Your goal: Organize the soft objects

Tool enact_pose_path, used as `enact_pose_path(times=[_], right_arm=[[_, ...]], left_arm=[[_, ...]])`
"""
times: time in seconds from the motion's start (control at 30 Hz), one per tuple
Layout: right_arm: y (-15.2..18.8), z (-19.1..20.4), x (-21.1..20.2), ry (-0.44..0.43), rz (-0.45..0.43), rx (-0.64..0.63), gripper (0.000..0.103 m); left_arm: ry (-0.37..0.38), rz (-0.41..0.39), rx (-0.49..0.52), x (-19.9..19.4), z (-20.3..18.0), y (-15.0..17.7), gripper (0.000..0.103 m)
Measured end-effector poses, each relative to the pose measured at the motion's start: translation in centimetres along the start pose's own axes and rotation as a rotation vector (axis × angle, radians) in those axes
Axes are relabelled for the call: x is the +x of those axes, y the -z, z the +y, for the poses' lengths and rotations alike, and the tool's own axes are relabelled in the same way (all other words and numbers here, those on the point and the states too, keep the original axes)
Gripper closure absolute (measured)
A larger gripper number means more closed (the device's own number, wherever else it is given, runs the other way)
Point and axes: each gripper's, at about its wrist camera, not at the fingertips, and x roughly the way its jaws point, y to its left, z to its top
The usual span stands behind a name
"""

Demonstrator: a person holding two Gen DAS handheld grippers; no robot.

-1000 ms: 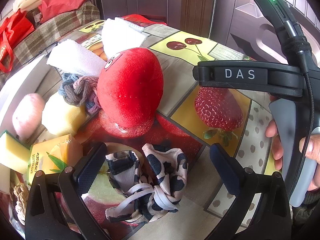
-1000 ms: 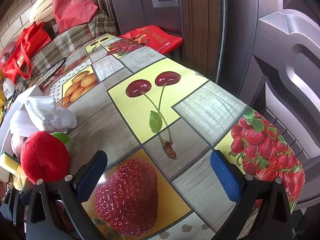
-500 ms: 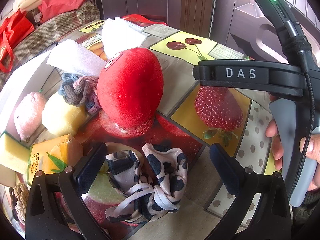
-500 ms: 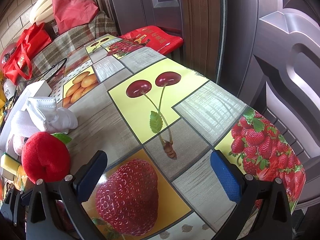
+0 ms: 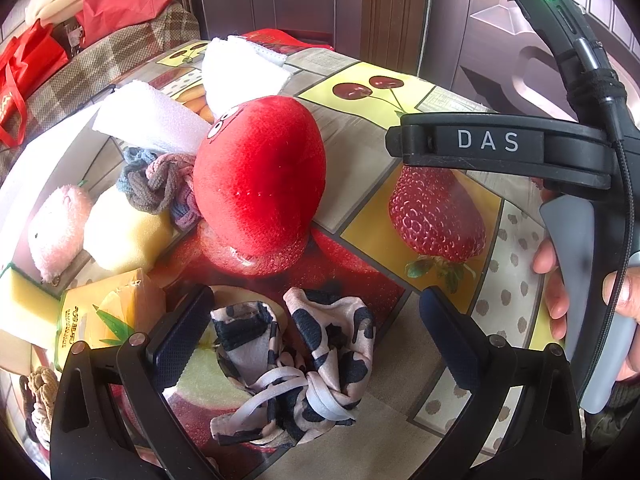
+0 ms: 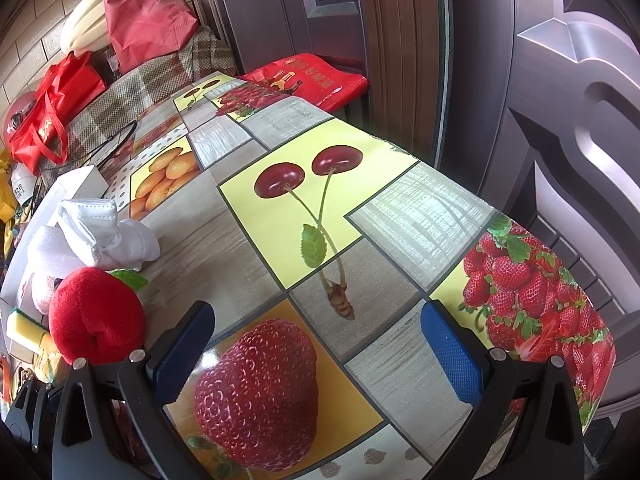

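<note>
A cow-print cloth mask (image 5: 296, 360) lies crumpled on the fruit-print tablecloth (image 5: 516, 240), between the fingers of my open left gripper (image 5: 316, 332); nothing is gripped. Just beyond it sits a red plush fruit (image 5: 260, 184) (image 6: 96, 316). To its left are a knitted scrunchie (image 5: 156, 184), a pale yellow sponge (image 5: 124, 236) and a pink plush toy (image 5: 60, 232). A white foam sheet (image 5: 148, 116) and a white face mask (image 5: 240, 72) (image 6: 100, 232) lie behind. My right gripper (image 6: 318, 348) hangs open over a printed strawberry, empty.
A yellow tissue pack (image 5: 104, 316) and a yellow-green sponge (image 5: 24, 300) lie at the near left. A white box (image 6: 80, 180) stands at the far left. A hand (image 5: 560, 280) holds the right gripper's handle on the right. Red bags (image 6: 56, 116) and doors stand beyond the table edge.
The pink plush toy was blurred at the left a second ago and now lies still. A white box has come into the right wrist view at the left. Both grippers have barely moved.
</note>
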Motion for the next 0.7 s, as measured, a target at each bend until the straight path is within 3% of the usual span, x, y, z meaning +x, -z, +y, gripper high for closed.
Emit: enact_pose_path(times=[0.7], right_arm=[[-0.05,0.1,0.13,-0.015,0.002,-0.01,0.0]], left_arm=[[-0.002,-0.001,0.002,0.03,-0.08,-0.05,0.001]])
